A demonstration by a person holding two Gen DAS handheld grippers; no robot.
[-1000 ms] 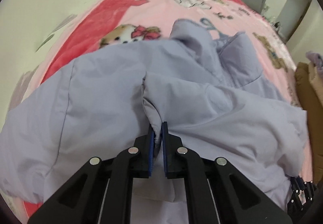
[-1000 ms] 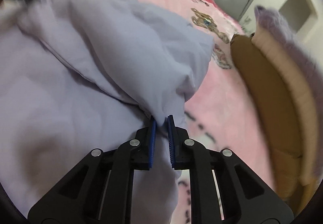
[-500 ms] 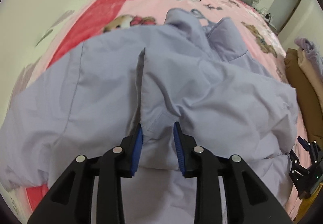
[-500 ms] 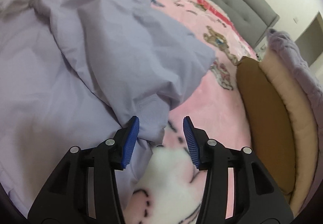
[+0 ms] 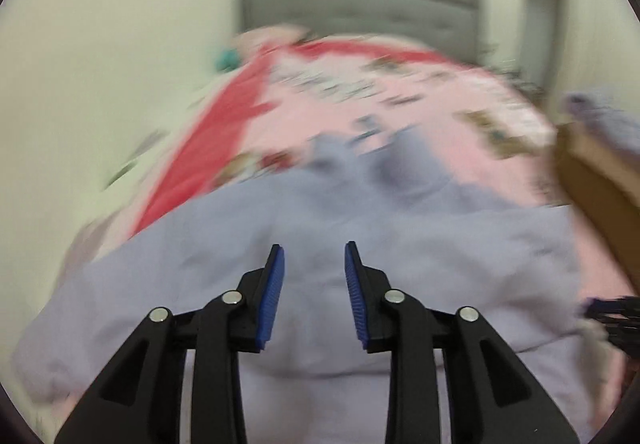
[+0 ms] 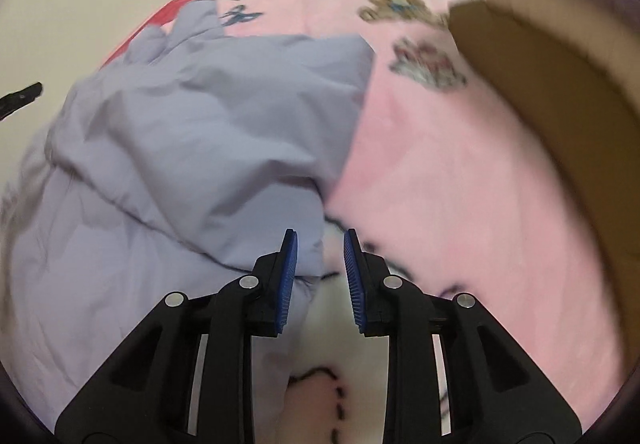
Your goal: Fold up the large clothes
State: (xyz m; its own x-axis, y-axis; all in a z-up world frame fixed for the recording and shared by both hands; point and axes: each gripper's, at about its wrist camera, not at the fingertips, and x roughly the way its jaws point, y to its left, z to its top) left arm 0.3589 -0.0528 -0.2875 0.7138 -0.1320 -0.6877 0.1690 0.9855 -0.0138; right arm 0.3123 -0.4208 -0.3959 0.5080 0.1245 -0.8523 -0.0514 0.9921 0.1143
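Jacket (image 6: pixel 192 147) lies bunched on the bed (image 6: pixel 440 171), folded flap loose on top. Both grippers, left (image 5: pixel 314 284) and right (image 6: pixel 320 276), gape wide, gripping nothing — that puffy flap could spring back or slide off, undoing the fold.

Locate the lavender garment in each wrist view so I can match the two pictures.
Left wrist: the lavender garment fills the lower half, spread across the bed, blurred.
Right wrist: the lavender garment fills the left half, its folded edge ending by the open jaws.
Shared landmark: the pink cartoon blanket beneath it.
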